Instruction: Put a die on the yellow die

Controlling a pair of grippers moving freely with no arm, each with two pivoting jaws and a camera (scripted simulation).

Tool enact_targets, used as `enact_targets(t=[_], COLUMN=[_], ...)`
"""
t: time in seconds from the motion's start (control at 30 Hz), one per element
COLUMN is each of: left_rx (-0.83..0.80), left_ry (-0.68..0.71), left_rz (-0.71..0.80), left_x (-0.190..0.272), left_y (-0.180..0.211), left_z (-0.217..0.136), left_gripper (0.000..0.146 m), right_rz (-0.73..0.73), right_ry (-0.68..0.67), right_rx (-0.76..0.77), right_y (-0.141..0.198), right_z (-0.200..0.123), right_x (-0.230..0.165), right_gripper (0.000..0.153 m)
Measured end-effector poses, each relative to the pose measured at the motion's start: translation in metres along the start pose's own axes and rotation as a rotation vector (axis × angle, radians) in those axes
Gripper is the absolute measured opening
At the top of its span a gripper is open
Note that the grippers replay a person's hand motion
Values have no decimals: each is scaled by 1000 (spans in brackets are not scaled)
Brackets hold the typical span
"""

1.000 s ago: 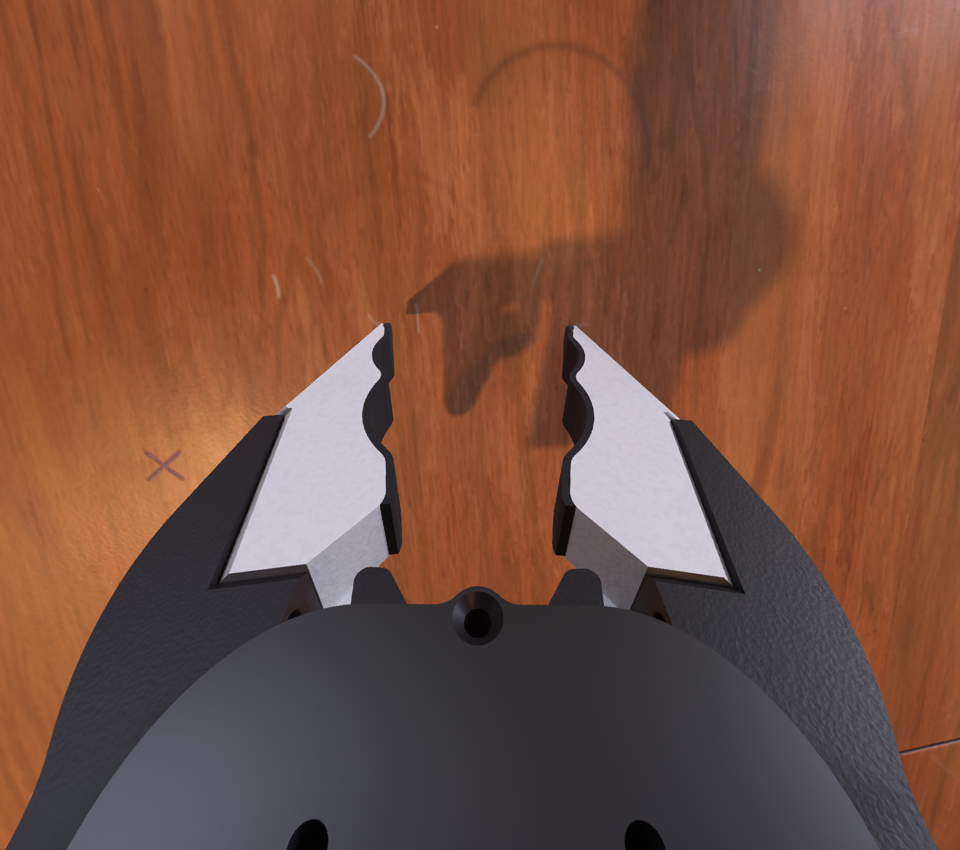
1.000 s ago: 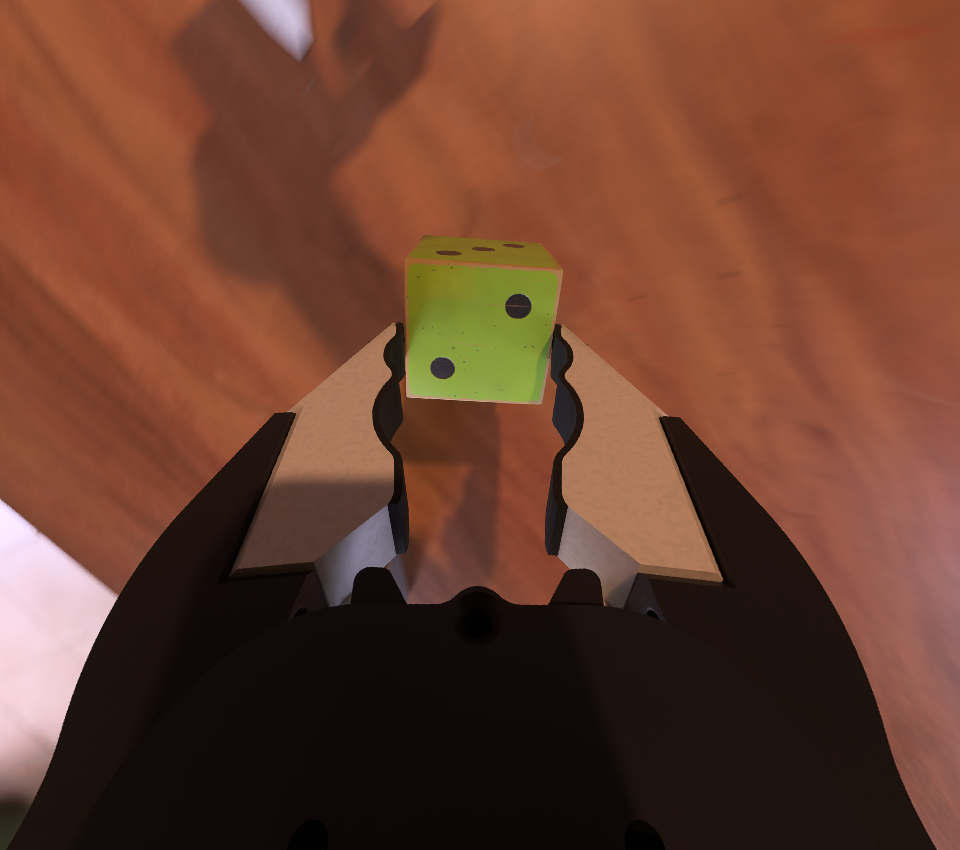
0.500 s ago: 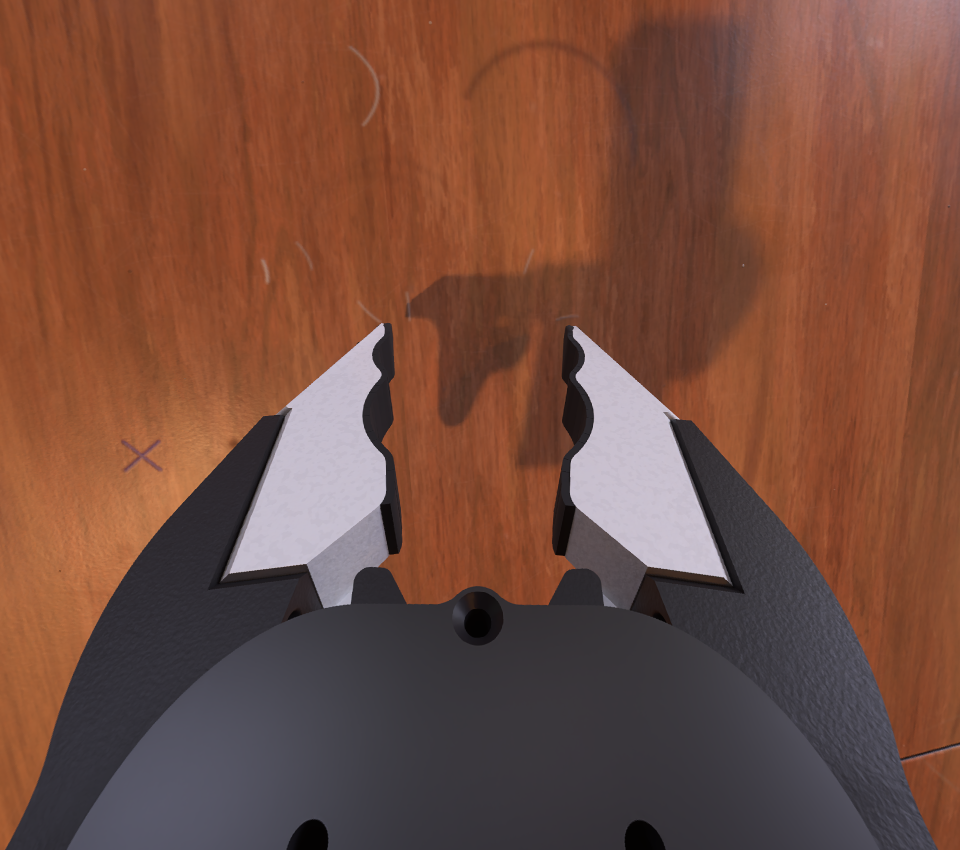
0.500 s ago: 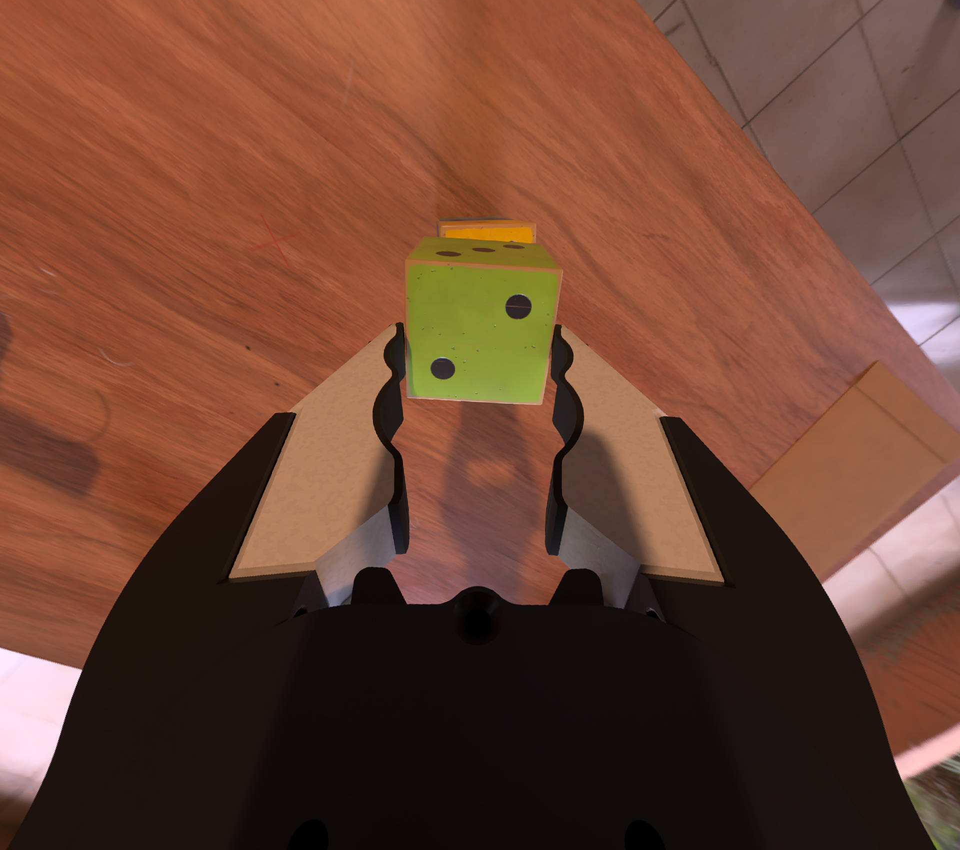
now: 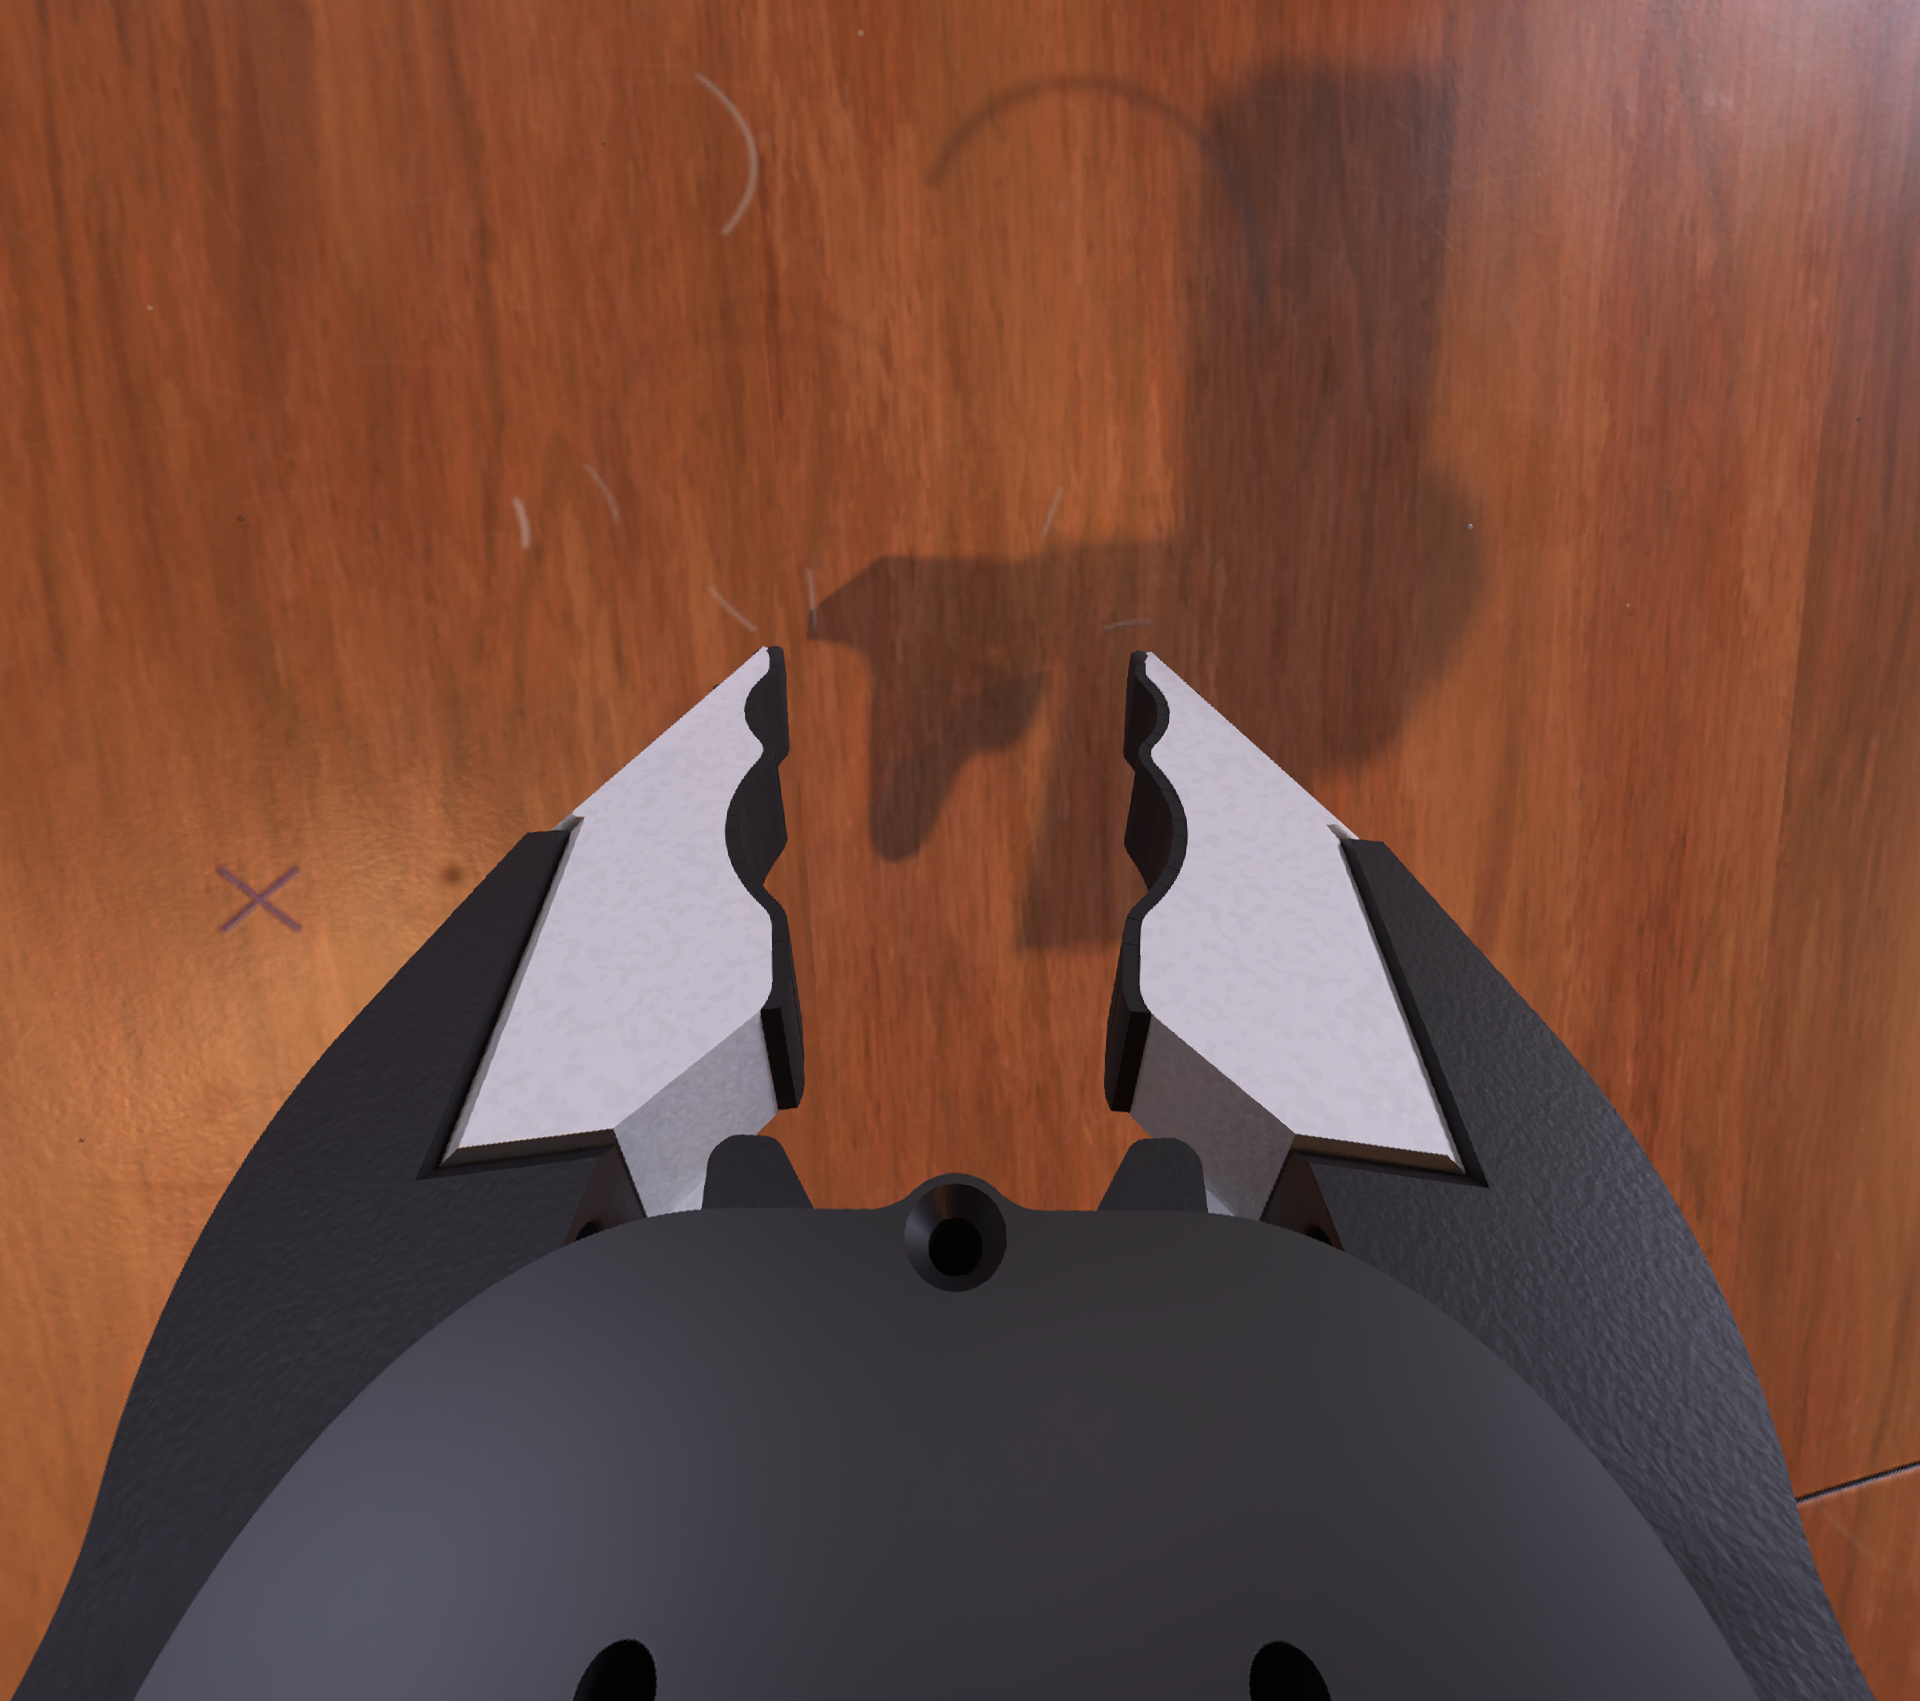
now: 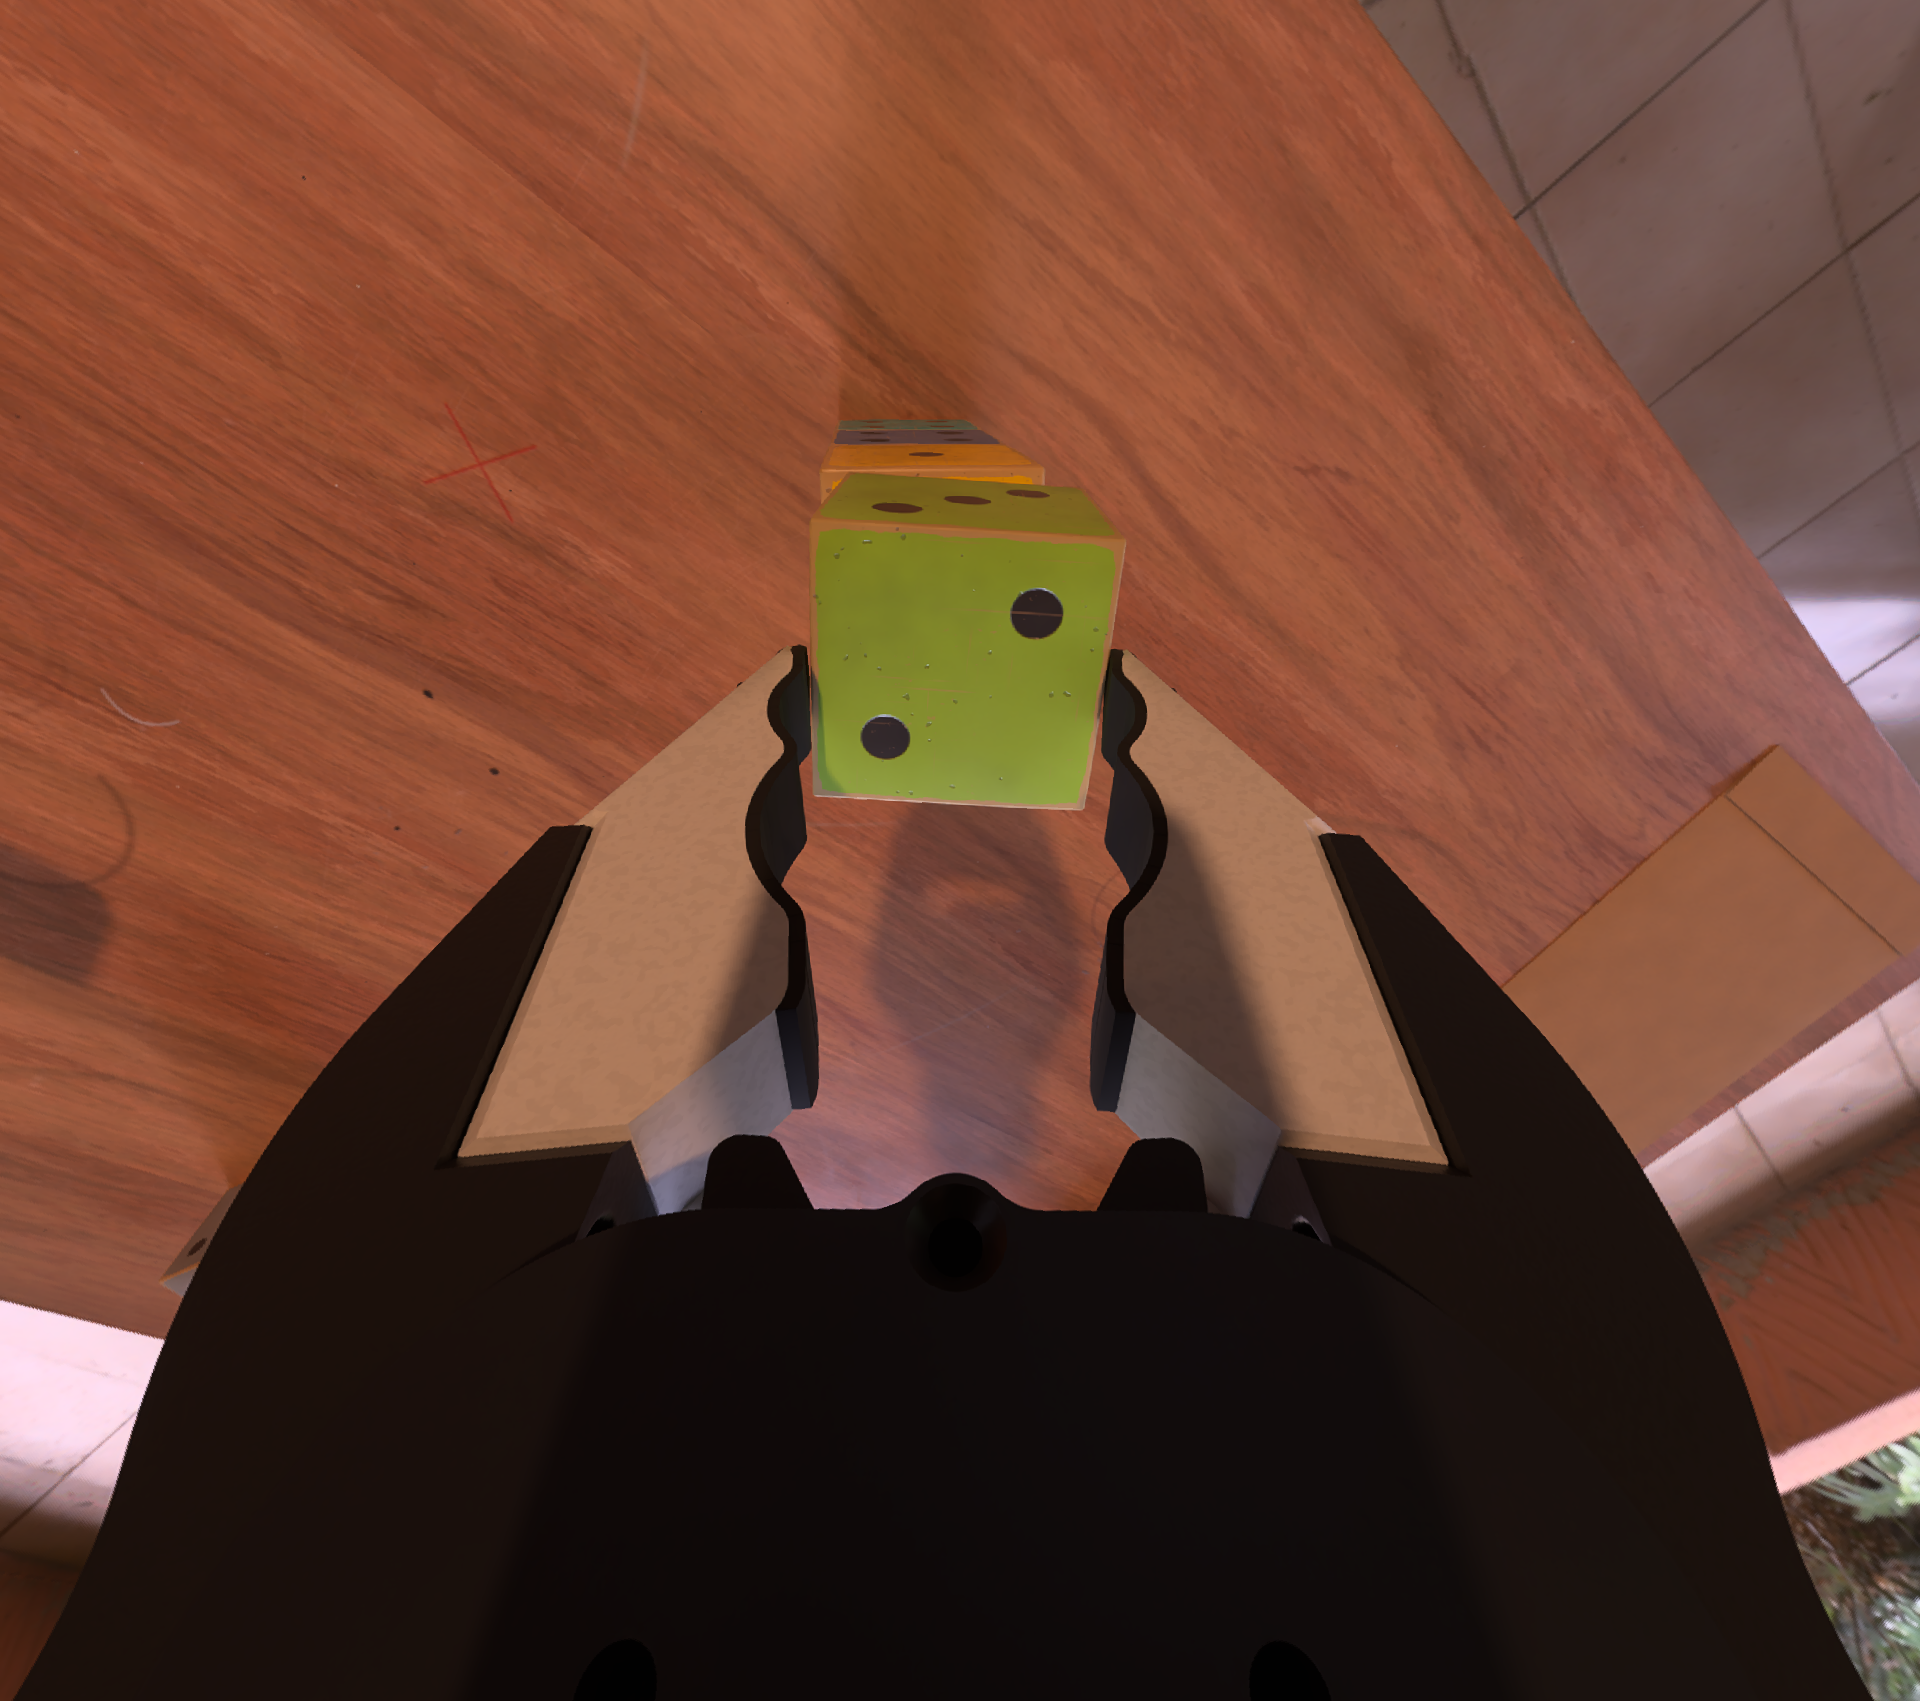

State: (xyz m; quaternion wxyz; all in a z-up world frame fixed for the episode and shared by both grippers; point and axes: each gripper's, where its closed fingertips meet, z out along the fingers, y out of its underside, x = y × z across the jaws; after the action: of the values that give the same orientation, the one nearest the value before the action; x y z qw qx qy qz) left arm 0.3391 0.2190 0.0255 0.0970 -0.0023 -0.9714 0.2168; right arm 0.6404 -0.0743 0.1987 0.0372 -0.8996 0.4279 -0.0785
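We hold the green die point(image 6: 961, 664), rigid and light, by opposite flat faces in the right gripper point(image 6: 956, 695); the left gripper point(image 5: 956, 675) has its jaws wide and empty.

We see only slivers of the yellow die point(image 6: 928, 462) and a darker die point(image 6: 914, 432) behind the green die point(image 6: 961, 654); another die point(image 6: 194, 1248) is cut off at the desk's point(image 6: 520, 197) near edge.

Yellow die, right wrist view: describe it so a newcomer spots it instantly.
On the wooden table, look just past the green die clamped in the right gripper. The yellow die is the orange-yellow sliver above it, ahead of a darker die behind.
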Motion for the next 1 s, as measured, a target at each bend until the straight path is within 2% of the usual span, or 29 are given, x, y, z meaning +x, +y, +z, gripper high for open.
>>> enact_targets(t=[0.33,0.4,0.43,0.53,0.67,0.8,0.9,0.97,1.0], left_rx=[-5,1,3,-19,72,217,300,268,240], left_ry=[-2,4,-1,-53,-93,-122,-227,-321,-325], left_rz=[-4,-11,-17,-6,41,117,333,492,557], left_x=[1,0,-2,-9,-14,-34,-71,-114,-134], left_y=[-2,-4,-5,-15,-81,-181,-251,-290,-305], left_z=[1,2,2,-3,-51,-144,-207,-227,-228], left_gripper=[66,66,66,65,65,65,65,66,66], right_rz=[-11,-4,0,35,170,364,427,423,427], right_ry=[20,36,53,142,192,170,41,-12,-14], right_rx=[15,44,56,114,382,534,653,657,638], right_y=[3,2,3,7,24,85,124,149,161], right_z=[8,1,-6,-41,-109,-154,-170,-162,-153], right_x=[0,1,2,3,-30,-87,-161,-213,-237], right_gripper=[58,83,89,93,89,88,90,90,90])
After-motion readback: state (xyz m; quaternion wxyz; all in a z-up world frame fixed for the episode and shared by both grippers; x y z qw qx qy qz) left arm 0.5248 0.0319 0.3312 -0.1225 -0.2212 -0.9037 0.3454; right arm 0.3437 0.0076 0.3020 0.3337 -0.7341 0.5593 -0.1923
